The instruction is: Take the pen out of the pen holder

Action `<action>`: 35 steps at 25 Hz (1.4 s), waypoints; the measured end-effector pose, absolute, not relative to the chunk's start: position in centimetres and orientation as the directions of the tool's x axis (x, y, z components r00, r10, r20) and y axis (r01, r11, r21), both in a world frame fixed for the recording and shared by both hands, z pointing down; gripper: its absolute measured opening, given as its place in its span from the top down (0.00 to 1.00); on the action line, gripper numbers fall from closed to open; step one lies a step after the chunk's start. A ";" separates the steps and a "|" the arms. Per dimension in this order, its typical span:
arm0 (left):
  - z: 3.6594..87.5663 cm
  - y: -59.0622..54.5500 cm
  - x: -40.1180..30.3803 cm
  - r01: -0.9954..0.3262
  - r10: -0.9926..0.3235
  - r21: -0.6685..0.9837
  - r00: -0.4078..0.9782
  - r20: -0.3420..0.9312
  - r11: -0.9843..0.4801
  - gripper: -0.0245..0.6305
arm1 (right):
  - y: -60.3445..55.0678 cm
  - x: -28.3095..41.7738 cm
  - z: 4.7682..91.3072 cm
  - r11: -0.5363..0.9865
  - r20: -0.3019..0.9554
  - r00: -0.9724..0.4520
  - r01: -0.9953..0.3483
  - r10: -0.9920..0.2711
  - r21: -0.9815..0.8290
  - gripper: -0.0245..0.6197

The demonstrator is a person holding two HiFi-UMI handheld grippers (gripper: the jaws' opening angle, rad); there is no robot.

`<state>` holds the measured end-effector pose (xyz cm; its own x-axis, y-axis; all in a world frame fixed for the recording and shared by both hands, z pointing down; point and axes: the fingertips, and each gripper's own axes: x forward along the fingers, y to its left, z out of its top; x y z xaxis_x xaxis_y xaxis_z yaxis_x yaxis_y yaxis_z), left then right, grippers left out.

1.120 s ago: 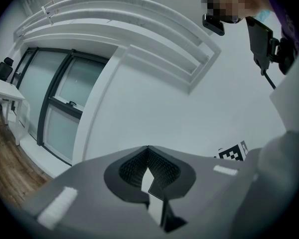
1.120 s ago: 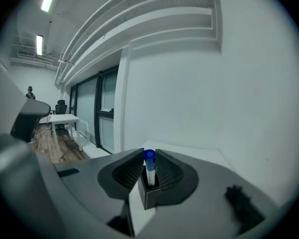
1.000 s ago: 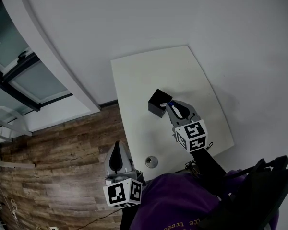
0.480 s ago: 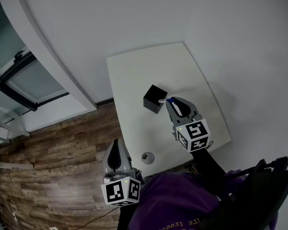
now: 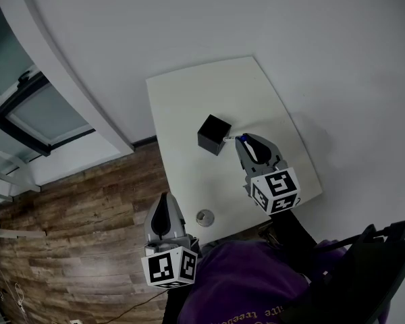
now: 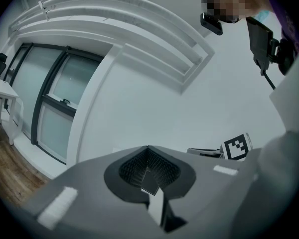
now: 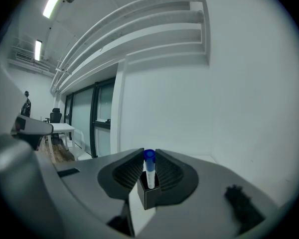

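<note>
— Black, cube-shaped pen holder (image 5: 213, 134) near the middle of the white counter (image 5: 209, 93), going by the head view. Where is the pen?
— The white pen with a blue cap (image 5: 229, 140) juts from the holder's right side. Its long axis runs toward the right gripper (image 5: 242, 141), whose jaws meet it at the cap end. The left gripper (image 5: 164, 200) hangs well apart, off the counter's near edge and over the wooden floor (image 5: 88, 214).
— And the left gripper view?
— The left gripper (image 6: 147, 149) has its jaws pressed together with nothing between them. Neither pen nor holder shows there.
— The right gripper view?
— The right gripper (image 7: 149, 154) has its jaws closed on the blue cap, one on each side. The pen (image 7: 149, 173) stands upright in that view, and its lower end seems to be down inside the holder (image 7: 152, 197), straight ahead past the jaw tips.
— So what does the move turn on?
— I judge a pull along the pen's own axis, up and away from the holder. The right gripper is the one placed to do it.
</note>
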<state>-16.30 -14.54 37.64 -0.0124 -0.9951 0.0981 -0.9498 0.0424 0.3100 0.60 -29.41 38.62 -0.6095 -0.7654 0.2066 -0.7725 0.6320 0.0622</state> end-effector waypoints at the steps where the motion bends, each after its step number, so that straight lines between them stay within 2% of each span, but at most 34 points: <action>1: 37.6 -14.5 -16.2 -0.950 -0.995 0.309 -0.011 0.097 0.040 0.95 | -29.3 0.7 38.5 0.630 0.203 -0.608 -0.775 -0.767 0.059 0.84; 35: 37.5 -14.4 -15.4 -0.952 -0.995 0.308 0.029 0.091 0.001 0.95 | -27.3 2.5 35.5 0.593 0.129 -0.585 -0.804 -0.801 0.033 0.84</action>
<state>-15.42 -14.42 37.53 0.0288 -0.9954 0.0915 -0.9515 0.0008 0.3076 2.47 -27.31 35.50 -0.5853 -0.8005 0.1288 -0.8043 0.5933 0.0329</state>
